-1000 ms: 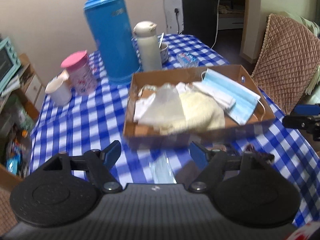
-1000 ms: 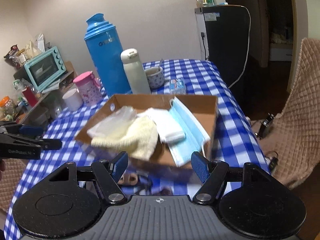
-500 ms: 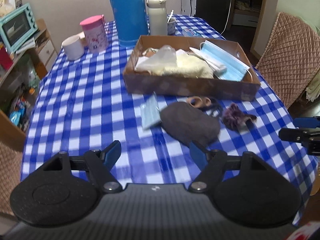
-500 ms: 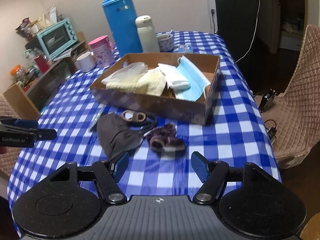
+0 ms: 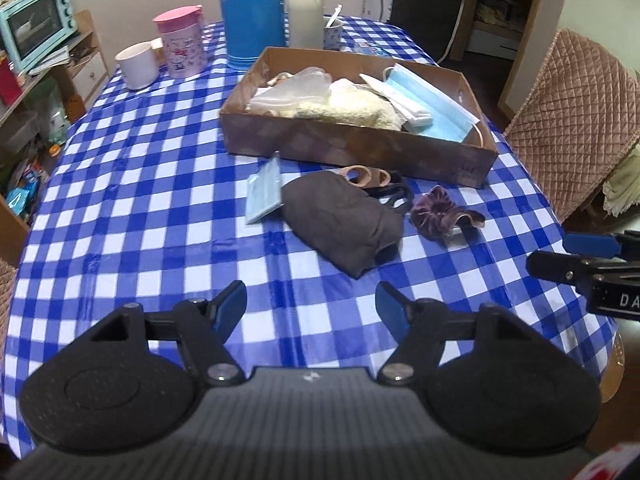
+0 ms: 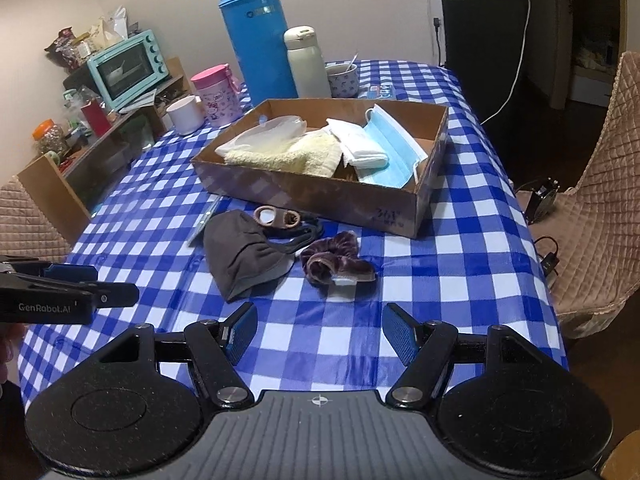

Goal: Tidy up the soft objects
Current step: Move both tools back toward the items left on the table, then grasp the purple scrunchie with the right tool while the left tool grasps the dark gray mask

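- The left hand-held gripper (image 5: 311, 306), low centre of frame, has its jaws closing on nothing.
- The right hand-held gripper (image 6: 319, 331) stands open and empty.
- Mid-frame on the desk (image 5: 132, 208) lie a dark cloth mask (image 5: 340, 216) and a purple scrunchie (image 5: 438, 216).
- Beyond them, the cardboard box (image 5: 360, 148) holds a blue face mask (image 5: 430, 106).

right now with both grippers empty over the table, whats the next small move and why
Probably ease the right gripper forward and down onto the purple scrunchie. It lies loose on the checked cloth nearest those open jaws, outside the cardboard box that already holds the other soft things. The left gripper, its jaws closing on nothing, faces the dark cloth mask.
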`<move>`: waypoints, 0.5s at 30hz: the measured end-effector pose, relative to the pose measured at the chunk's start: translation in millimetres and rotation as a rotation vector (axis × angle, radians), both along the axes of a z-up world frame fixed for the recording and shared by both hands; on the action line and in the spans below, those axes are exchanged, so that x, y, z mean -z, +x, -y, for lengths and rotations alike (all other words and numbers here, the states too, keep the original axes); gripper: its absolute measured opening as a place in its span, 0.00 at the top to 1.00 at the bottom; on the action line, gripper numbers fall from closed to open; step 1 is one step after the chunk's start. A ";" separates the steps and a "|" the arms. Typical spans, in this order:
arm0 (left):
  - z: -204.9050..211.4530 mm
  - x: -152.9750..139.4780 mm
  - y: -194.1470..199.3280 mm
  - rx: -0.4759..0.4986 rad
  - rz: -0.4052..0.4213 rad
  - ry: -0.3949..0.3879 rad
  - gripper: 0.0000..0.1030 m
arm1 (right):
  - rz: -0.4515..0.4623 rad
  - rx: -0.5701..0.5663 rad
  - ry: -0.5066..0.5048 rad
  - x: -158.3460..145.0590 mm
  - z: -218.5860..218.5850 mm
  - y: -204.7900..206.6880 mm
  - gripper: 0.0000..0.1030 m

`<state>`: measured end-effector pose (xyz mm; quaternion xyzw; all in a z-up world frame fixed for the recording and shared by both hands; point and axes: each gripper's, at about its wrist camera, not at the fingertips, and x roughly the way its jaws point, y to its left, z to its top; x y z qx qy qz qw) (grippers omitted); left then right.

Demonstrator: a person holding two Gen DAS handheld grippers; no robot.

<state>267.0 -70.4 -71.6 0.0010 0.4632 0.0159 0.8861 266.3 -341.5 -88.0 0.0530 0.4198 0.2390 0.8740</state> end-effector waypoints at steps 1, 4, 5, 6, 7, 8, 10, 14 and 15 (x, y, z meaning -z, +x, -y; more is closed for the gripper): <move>1.6 1.6 4.3 0.006 -0.001 0.001 0.33 | -0.003 0.008 -0.004 1.5 -0.5 2.2 0.32; 4.5 6.2 16.0 0.025 0.003 -0.002 0.33 | -0.010 0.020 -0.012 6.5 -2.8 9.7 0.32; 5.1 8.3 19.3 0.031 0.001 -0.003 0.33 | -0.011 0.022 -0.017 8.6 -4.4 12.7 0.32; 5.4 10.5 23.0 0.037 -0.002 -0.004 0.33 | -0.012 0.023 -0.023 10.5 -6.5 16.4 0.32; 5.6 13.1 26.9 0.042 -0.008 -0.006 0.33 | -0.012 0.025 -0.026 12.0 -8.5 19.9 0.32; 5.4 15.4 30.5 0.049 -0.013 -0.008 0.33 | -0.011 0.025 -0.027 13.4 -10.4 23.1 0.32; 4.9 19.1 37.2 0.056 -0.019 -0.012 0.33 | -0.008 0.021 -0.029 16.6 -15.6 29.5 0.32; 2.6 24.1 49.1 0.064 -0.018 -0.014 0.33 | 0.010 0.001 -0.053 23.5 -29.3 44.0 0.32; 1.6 25.4 51.8 0.065 -0.018 -0.016 0.33 | 0.015 -0.007 -0.062 26.0 -33.2 48.2 0.32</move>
